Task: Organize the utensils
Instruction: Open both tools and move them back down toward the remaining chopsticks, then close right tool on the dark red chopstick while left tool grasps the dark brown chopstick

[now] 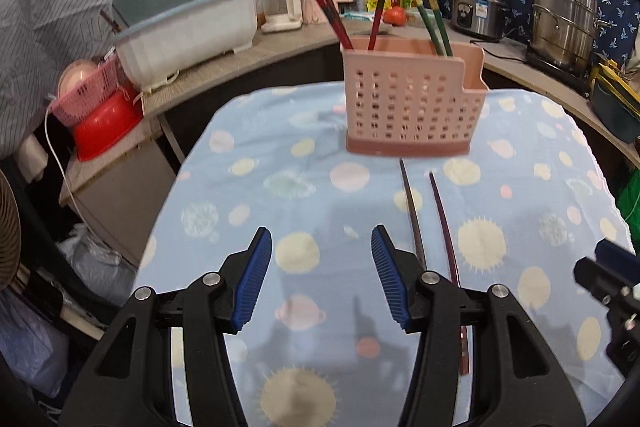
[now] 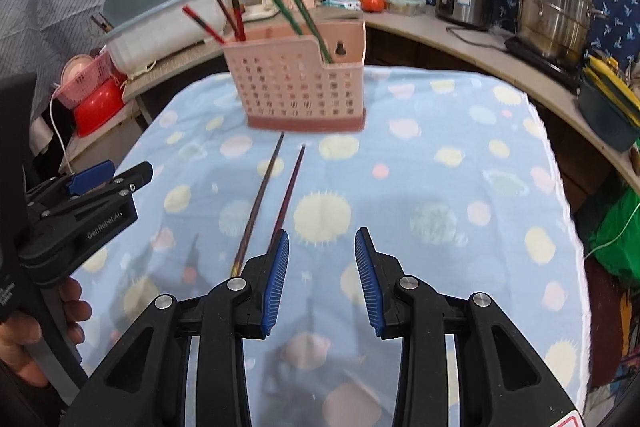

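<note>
A pink perforated utensil holder [image 1: 414,103] stands at the far side of the table; it also shows in the right wrist view [image 2: 300,87]. It holds red chopsticks [image 1: 338,19] and green chopsticks [image 1: 434,15]. Two dark chopsticks [image 1: 414,215] lie on the blue spotted cloth in front of the holder, also seen in the right wrist view [image 2: 272,195]. My left gripper [image 1: 322,247] is open and empty, just left of the lying chopsticks. My right gripper [image 2: 322,247] is open and empty, just right of them.
The blue spotted cloth [image 1: 280,187] covers the table. A counter behind holds a dish rack [image 1: 188,27], kettles [image 1: 280,1], a rice cooker [image 1: 478,7] and a steel pot [image 1: 562,21]. A red bowl with a pink basket [image 1: 100,111] sits at the left.
</note>
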`<state>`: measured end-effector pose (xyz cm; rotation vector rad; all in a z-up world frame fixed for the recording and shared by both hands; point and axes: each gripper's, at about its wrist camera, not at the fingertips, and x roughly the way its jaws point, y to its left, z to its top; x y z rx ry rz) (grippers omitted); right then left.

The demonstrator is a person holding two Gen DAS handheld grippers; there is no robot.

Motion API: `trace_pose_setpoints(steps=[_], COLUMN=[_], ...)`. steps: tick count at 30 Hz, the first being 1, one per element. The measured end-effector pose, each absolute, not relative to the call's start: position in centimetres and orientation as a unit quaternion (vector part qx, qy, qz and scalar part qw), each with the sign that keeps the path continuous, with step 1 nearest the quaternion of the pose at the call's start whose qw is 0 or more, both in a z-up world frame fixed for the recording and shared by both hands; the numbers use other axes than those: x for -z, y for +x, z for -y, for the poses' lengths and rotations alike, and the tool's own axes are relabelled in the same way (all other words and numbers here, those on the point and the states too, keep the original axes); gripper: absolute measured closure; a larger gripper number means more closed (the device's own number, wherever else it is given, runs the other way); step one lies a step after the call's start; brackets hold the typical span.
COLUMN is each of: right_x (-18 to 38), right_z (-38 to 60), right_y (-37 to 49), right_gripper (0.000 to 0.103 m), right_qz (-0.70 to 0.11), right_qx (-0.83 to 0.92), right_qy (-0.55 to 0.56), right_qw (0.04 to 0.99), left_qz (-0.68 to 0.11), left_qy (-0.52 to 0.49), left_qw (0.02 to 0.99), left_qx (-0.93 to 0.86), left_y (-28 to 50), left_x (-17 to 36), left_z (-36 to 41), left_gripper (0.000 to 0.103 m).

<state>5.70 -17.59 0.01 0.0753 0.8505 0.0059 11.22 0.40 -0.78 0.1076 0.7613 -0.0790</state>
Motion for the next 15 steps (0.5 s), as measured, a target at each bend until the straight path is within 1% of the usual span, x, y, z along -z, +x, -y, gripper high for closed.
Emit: trace_pose_setpoints(steps=[9, 15], right_x=[5.5, 7.3], right_z=[14.7, 12.3], right_y=[3.1, 2.8], right_gripper=[0.069, 0.069], right_qz=[-0.459, -0.469], right_qx=[-0.026, -0.041], right_qy=[0.038, 0.023], right_qw=[0.887, 0.882], left_qz=[-0.410, -0.424], left_qy=[0.047, 0.042], left_qw=[0.910, 0.905], left_qx=[0.033, 0.024], left_y=[8.6, 7.9], left_x=[4.6, 5.9], left_z=[-1.0, -1.6], left_gripper=[0.053, 0.054])
